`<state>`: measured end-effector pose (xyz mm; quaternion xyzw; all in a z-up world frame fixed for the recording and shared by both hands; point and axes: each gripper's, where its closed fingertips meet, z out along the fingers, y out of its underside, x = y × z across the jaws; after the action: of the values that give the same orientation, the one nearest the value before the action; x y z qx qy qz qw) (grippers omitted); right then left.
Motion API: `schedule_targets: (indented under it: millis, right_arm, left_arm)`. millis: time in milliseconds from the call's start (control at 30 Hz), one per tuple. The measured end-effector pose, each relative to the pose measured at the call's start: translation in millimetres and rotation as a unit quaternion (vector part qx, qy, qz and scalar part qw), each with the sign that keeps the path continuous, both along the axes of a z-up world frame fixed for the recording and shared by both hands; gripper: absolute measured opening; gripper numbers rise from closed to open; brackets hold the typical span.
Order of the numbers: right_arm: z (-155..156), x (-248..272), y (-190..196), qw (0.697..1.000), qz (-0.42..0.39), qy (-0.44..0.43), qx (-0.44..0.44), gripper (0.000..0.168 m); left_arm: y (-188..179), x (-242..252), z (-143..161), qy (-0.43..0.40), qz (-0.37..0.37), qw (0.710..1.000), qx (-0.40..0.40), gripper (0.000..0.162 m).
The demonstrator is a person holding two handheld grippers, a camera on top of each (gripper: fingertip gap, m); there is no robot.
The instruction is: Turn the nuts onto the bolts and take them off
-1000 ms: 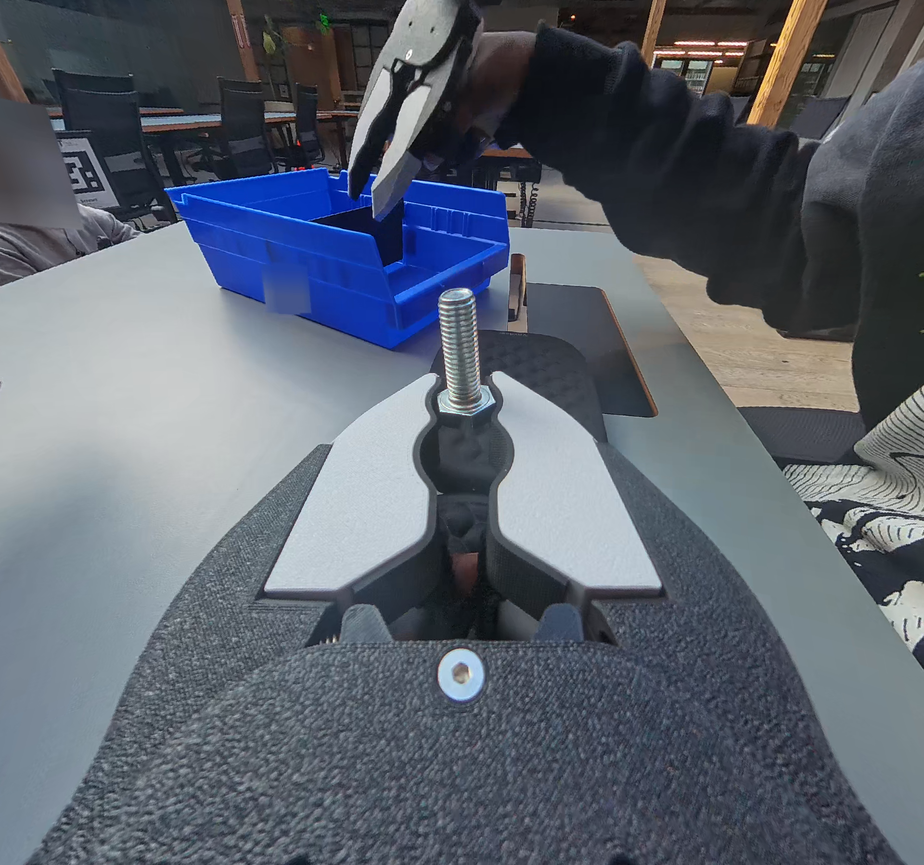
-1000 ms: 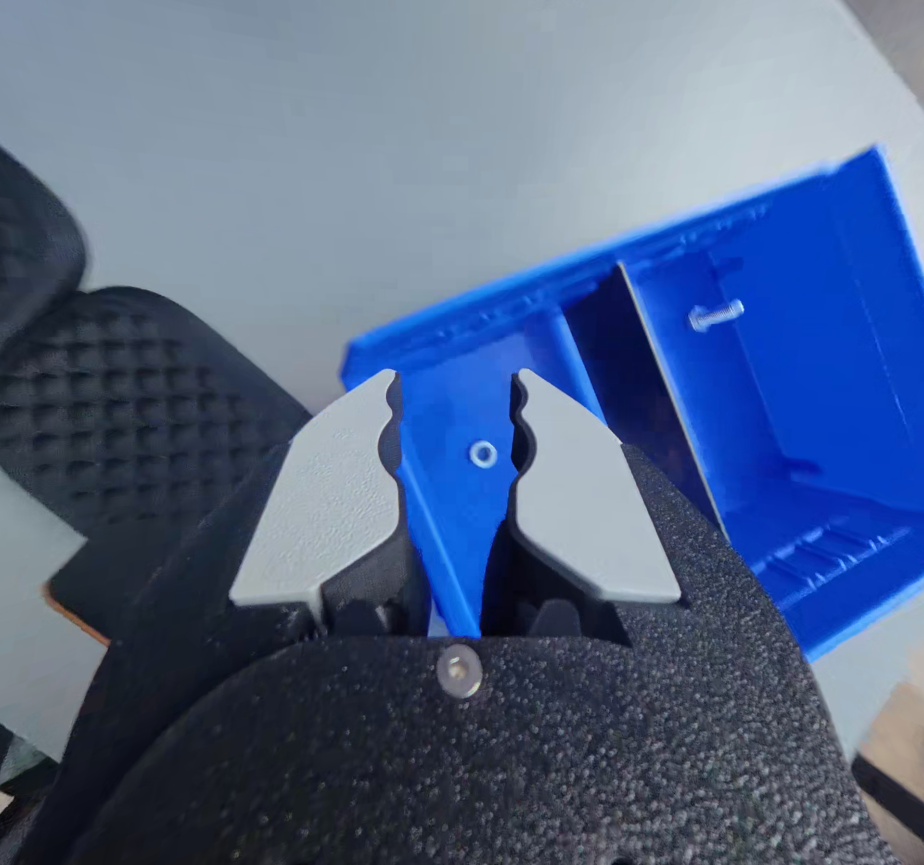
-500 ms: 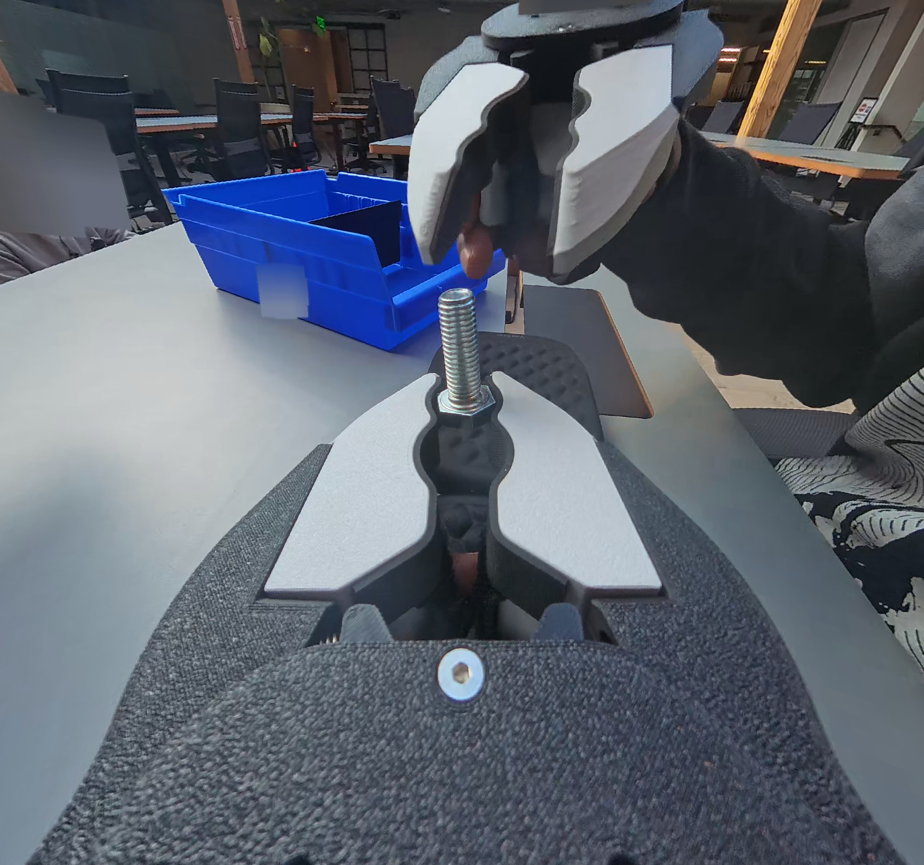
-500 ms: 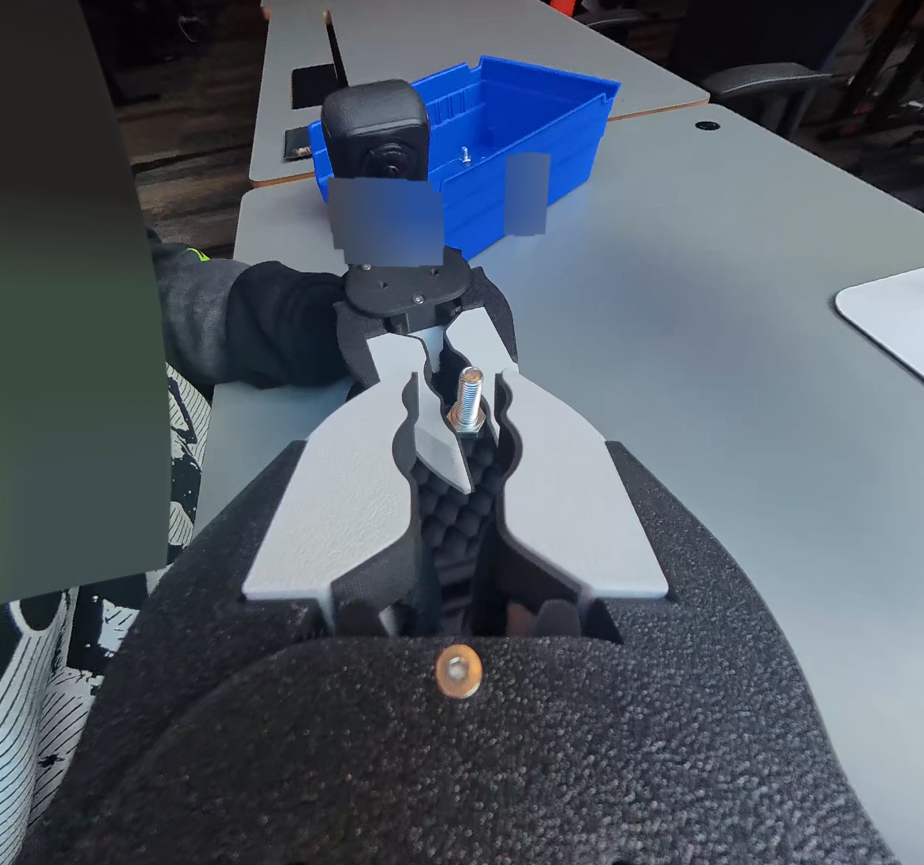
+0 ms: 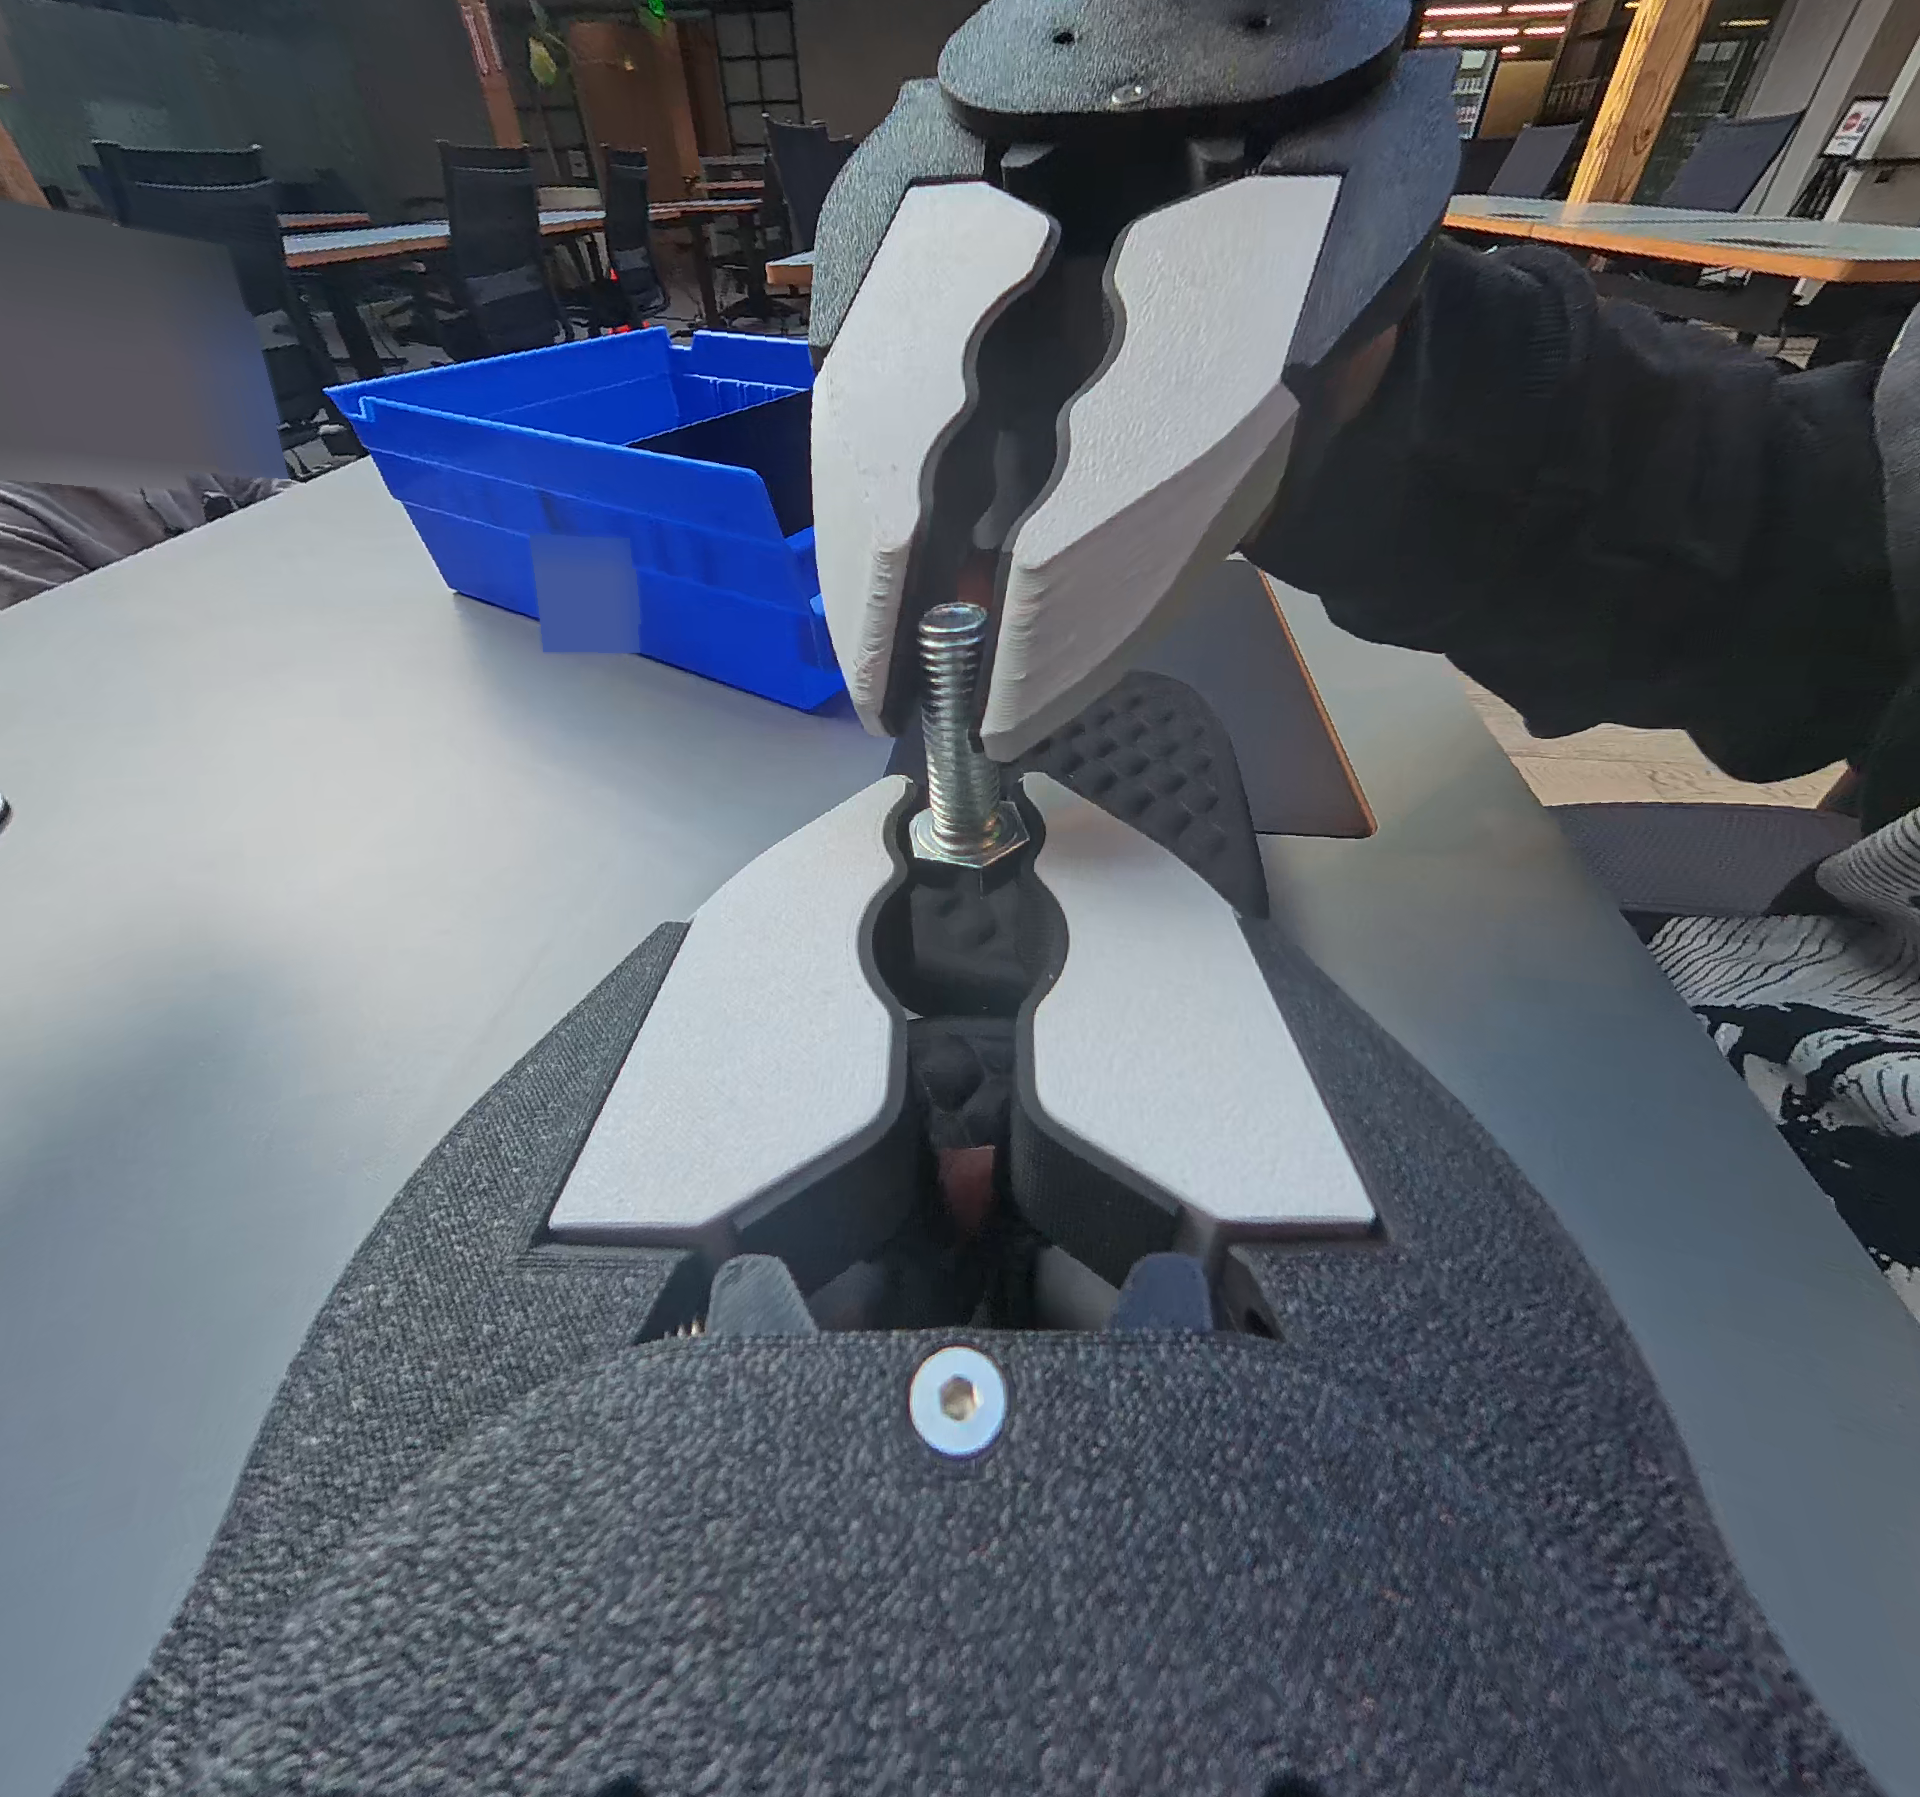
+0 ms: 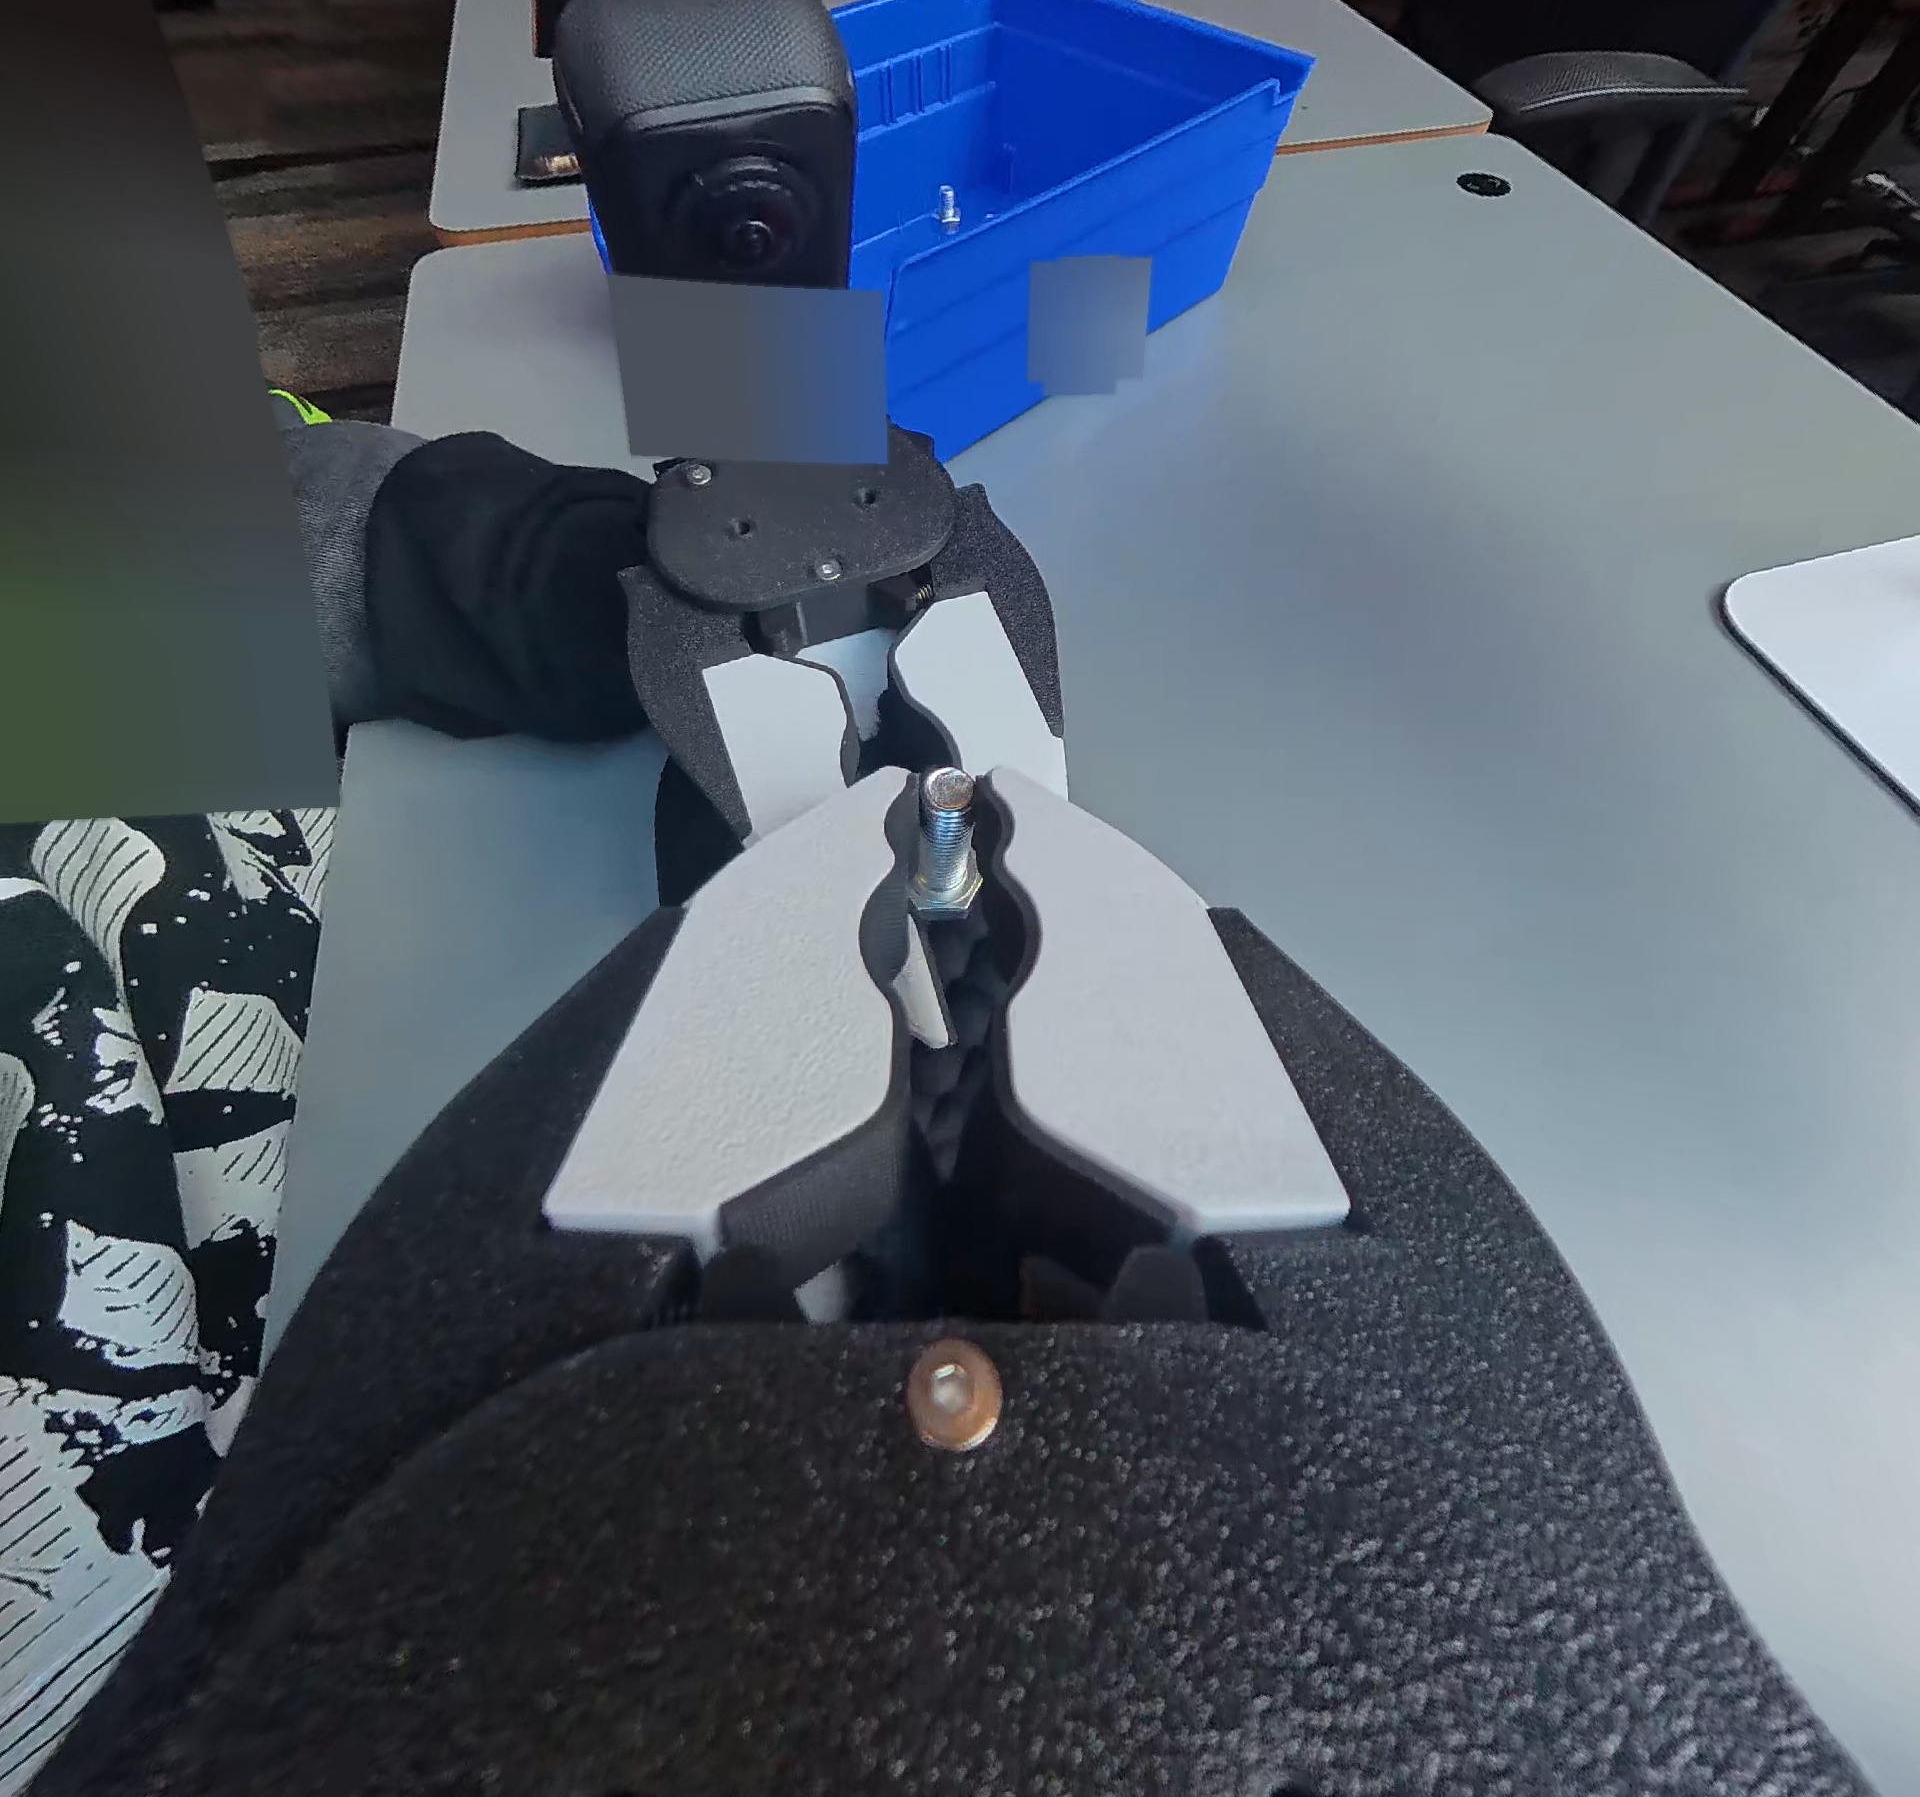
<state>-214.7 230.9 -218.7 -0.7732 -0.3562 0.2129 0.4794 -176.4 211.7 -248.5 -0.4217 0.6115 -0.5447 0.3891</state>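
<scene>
Left gripper [image 5: 961, 828] pinching upright bolt [image 5: 954, 708] by its nut [image 5: 966, 838], right gripper [image 5: 940, 708] fingers spread around threads

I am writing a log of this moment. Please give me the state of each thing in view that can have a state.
Left gripper: shut on the bolt's head end.
Bolt: upright, thread pointing up.
Nut: low on the bolt, by the left fingertips.
Right gripper: around the thread, slightly open.
Blue bin: open, a small bolt inside.

Grey table [image 5: 312, 864]: blue bin [image 5: 582, 500] on it; pale flat mat [image 6: 1829, 656] at far edge.
</scene>
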Motion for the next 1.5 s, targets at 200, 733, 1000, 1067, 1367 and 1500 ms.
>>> schedule_targets:
  millis: [200, 733, 1000, 1067, 1367, 1500]
  right_arm:
    - [0, 0, 0, 1.000, -0.006, -0.008, 0.002, 0.009]
    - [33, 79, 11, 0.991, -0.112, -0.058, 0.040, 0.009]
    - [70, 281, 20, 0.928, -0.357, -0.104, 0.031, 0.009]
    - [68, 331, 23, 0.908, -0.408, -0.096, 0.015, 0.009]
    - [-13, 435, 52, 0.856, -0.493, -0.085, -0.129, 0.009]
    - [-45, 452, 63, 0.840, -0.500, -0.085, -0.193, 0.009]
  left_arm:
    - [0, 1, -1, 0.002, 0.005, 1.000, 0.006, 0.015]
    - [4, 2, 0, 0.002, 0.014, 1.000, -0.007, 0.044]
    - [9, 4, 1, 0.004, 0.027, 0.999, -0.022, 0.072]
    - [10, 4, 0, 0.007, 0.030, 0.999, -0.024, 0.076]
    - [12, 4, 1, 0.006, 0.030, 0.999, -0.035, 0.079]
    - [12, 4, 1, 0.006, 0.029, 0.999, -0.034, 0.077]
